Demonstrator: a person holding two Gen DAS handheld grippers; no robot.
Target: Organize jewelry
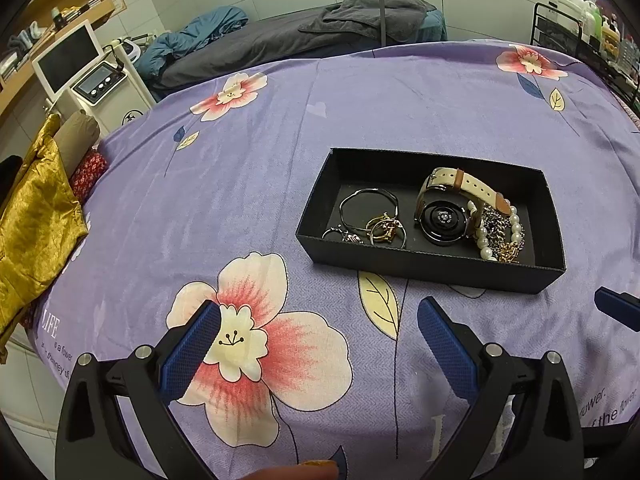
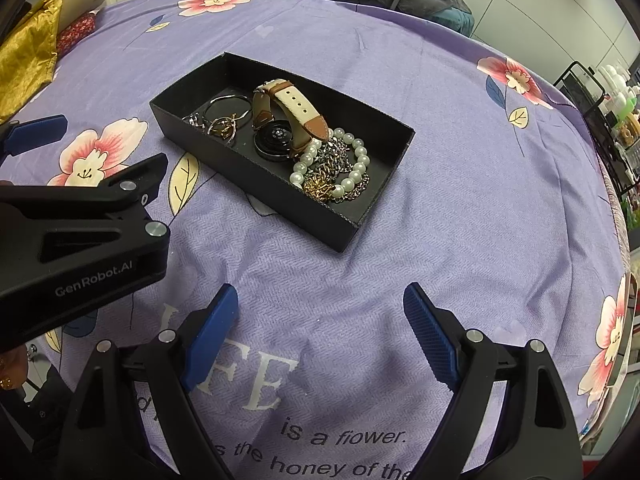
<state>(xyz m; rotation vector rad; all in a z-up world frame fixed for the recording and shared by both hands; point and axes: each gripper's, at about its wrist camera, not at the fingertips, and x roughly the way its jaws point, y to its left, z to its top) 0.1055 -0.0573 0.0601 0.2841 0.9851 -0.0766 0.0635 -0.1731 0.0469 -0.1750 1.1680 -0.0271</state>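
A black open box [image 1: 404,261] [image 2: 276,196] lies on the purple flowered bedsheet. It holds a watch [image 1: 444,218] [image 2: 276,136] with a cream and brown strap, a pearl bracelet [image 1: 486,242] [image 2: 352,176], dark and gold chains [image 1: 506,252] [image 2: 320,188], and silver and gold rings and bangles [image 1: 370,220] [image 2: 224,120]. My left gripper [image 1: 320,316] is open and empty over the sheet, short of the box; it also shows in the right wrist view [image 2: 92,144]. My right gripper [image 2: 320,300] is open and empty, near the box's front side.
A gold cloth [image 1: 32,216] and rolled fabrics [image 1: 78,136] lie at the bed's left edge. A white device with a screen [image 1: 72,60] stands beyond. A grey bed with dark covers [image 1: 280,40] is behind. A black rack with bottles [image 1: 588,32] stands at the right.
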